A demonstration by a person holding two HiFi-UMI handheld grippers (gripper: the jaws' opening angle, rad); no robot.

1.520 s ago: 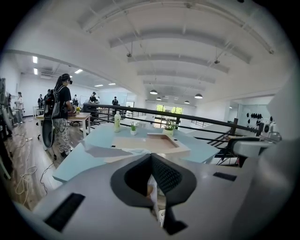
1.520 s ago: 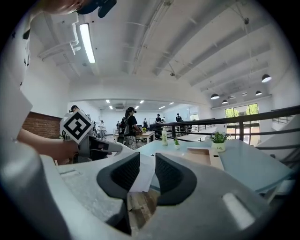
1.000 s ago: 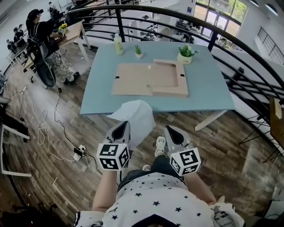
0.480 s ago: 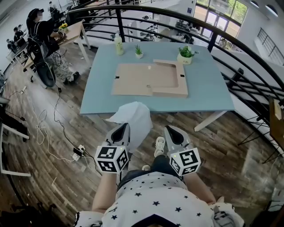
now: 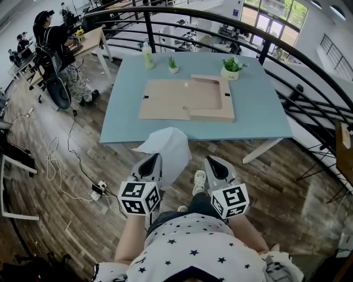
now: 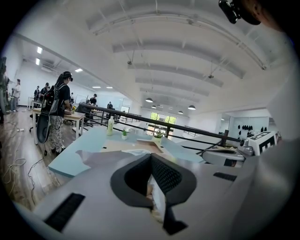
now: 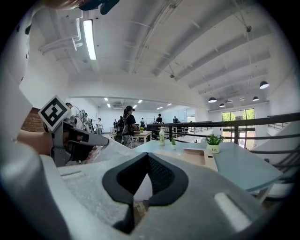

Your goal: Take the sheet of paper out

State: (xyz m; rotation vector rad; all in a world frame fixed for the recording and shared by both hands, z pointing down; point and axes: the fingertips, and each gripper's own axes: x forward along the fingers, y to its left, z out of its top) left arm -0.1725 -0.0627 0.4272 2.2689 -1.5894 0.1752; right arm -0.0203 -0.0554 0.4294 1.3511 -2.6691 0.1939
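A black railing curves past the far edge of the blue counter. Along that far edge stand a pale bottle, a small potted plant and, to the right, a larger plant in a white pot. In the middle of the counter lies a flat wooden frame with its backing board spread out to the left. Cables trail over the plank floor at the left, and a person in black stands at a far-left desk. Nothing stands between the tools and the counter.

The sheet of paper is off the counter, hanging in the air just in front of its near edge. It is white, thin and bowed rather than flat. The left tool holds it by its near end.

The left gripper view shows the left tool clamped on white paper, with the sheet spreading ahead of the tips; the head view hides that pinch. The right tool sits just right of the sheet, and its own view shows the right tool closed on nothing, with the sheet off to its left.
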